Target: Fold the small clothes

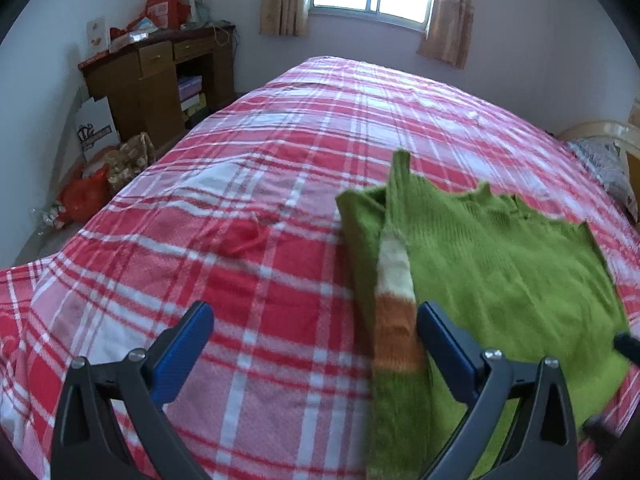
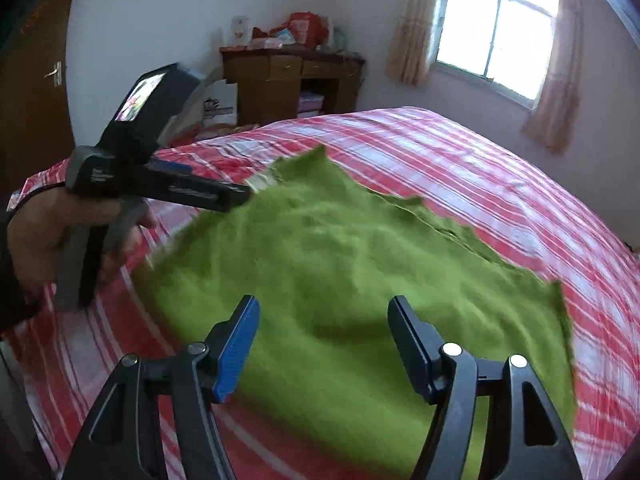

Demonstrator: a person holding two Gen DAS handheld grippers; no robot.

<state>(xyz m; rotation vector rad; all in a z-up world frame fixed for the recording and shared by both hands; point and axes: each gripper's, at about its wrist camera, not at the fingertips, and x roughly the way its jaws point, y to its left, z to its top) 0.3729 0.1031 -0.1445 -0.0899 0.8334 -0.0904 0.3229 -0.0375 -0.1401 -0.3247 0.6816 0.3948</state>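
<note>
Green knit sweater [image 2: 340,272] spread flat on bed, striped sleeve [image 1: 394,300] folded inward

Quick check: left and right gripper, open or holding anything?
Left gripper: open, holding nothing.
Right gripper: open, nothing held, above the green sweater.

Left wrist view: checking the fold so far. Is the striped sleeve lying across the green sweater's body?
Yes, the striped sleeve lies folded over the green sweater, along its left edge.
</note>
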